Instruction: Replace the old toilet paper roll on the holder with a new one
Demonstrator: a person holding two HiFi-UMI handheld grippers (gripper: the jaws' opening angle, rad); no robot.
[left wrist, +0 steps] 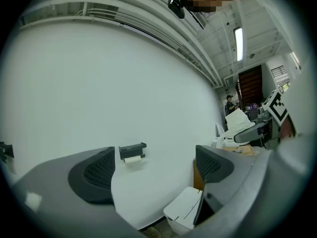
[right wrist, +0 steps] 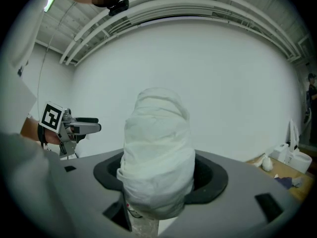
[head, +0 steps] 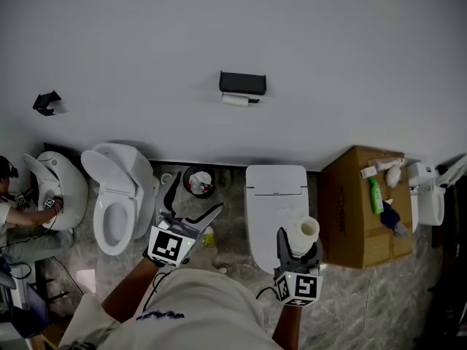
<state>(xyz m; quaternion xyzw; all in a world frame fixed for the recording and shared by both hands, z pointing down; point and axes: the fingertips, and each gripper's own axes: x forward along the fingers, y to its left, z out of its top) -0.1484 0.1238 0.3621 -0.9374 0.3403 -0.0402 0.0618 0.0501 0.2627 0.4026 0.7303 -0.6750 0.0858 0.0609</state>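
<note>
Within the right claw [right wrist: 161,176] — a wrapped roll [right wrist: 157,143], clamped; left claw [left wrist: 153,170] gapes empty.

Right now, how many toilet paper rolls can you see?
2. A thin roll hangs on the wall holder; a bigger roll is clamped in the right gripper. Others may be hidden.

My left gripper [head: 195,195], lower centre-left, has jaws spread wide, empty; my right gripper [head: 299,243], lower right, clamps a paper roll [head: 306,229].

New roll [head: 306,230]: bottom hidden between jaws.
</note>
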